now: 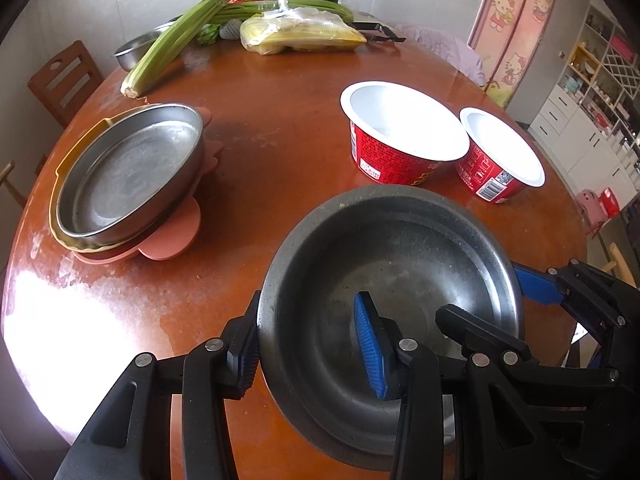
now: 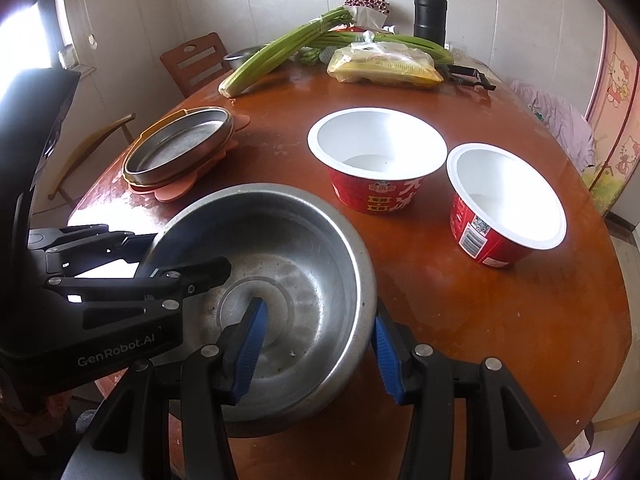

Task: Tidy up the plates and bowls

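Both grippers clamp the same steel bowl (image 1: 392, 264) at the near edge of the round wooden table (image 1: 280, 92). The left gripper (image 1: 310, 348) pinches its left rim, one finger outside, one inside; the right gripper (image 2: 316, 344) pinches the right rim likewise. At ten o'clock from the bowl sits a steel plate (image 1: 128, 168) stacked on yellow and pink plates. At one o'clock stand two red paper bowls (image 1: 404, 128), side by side. Celery (image 1: 176, 36) lies at twelve o'clock, far across
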